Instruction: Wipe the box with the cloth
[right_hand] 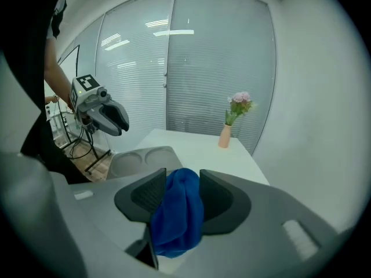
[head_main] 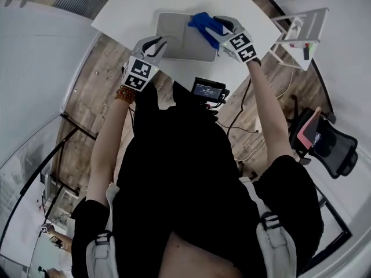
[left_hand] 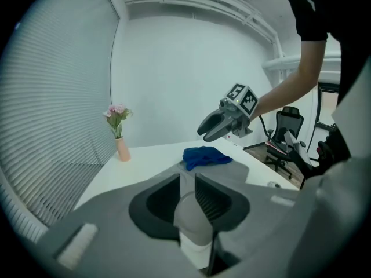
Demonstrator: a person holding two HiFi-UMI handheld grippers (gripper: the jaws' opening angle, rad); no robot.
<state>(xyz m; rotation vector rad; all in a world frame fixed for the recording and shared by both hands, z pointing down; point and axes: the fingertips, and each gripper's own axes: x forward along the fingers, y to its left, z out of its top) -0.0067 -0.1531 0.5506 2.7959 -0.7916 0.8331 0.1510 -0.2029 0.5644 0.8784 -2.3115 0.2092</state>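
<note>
A flat grey box point(head_main: 181, 38) lies on the white table point(head_main: 139, 7); in the right gripper view its top point(right_hand: 142, 158) shows two round hollows. My right gripper point(head_main: 215, 29) is shut on a blue cloth point(head_main: 204, 23), which bunches between its jaws point(right_hand: 177, 210) and rests on the box's far right part point(left_hand: 206, 156). My left gripper point(head_main: 157, 44) is at the box's near left corner, with its jaws close together around the grey rim point(left_hand: 191, 216). Each gripper shows in the other's view: the right one point(left_hand: 223, 123) above the cloth, the left one point(right_hand: 104, 116) beside the box.
A pink vase with flowers point(left_hand: 120, 145) stands at the table's far end by the blinds. A white rack point(head_main: 301, 30) is to the right of the table, an office chair point(head_main: 324, 143) behind it. A small screen device point(head_main: 208, 90) hangs at the person's chest.
</note>
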